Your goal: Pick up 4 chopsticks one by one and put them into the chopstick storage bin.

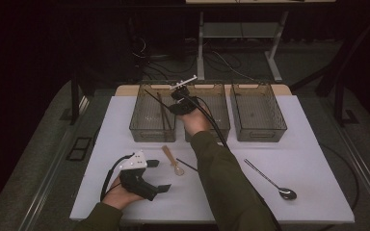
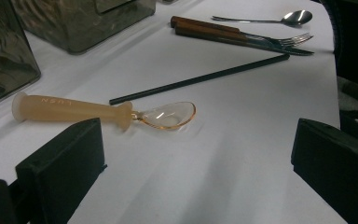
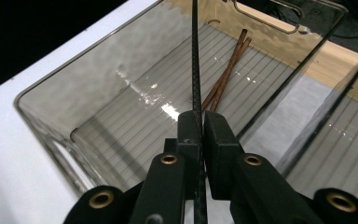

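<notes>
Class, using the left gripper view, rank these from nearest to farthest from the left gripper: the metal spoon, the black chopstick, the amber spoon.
1. Amber spoon, just ahead of the jaws.
2. Black chopstick, lying beyond it.
3. Metal spoon, at the far edge.

Olive-green sleeves [image 1: 221,178]. Black tongs [image 3: 199,122] with brass screws; left tongs [image 1: 156,175] carry white top plate, black cables.

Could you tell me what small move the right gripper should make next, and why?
Probably lower a little and open. The right gripper is shut on a black chopstick held over the left bin, where two brown chopsticks already lie, so it seems to belong there.
</notes>
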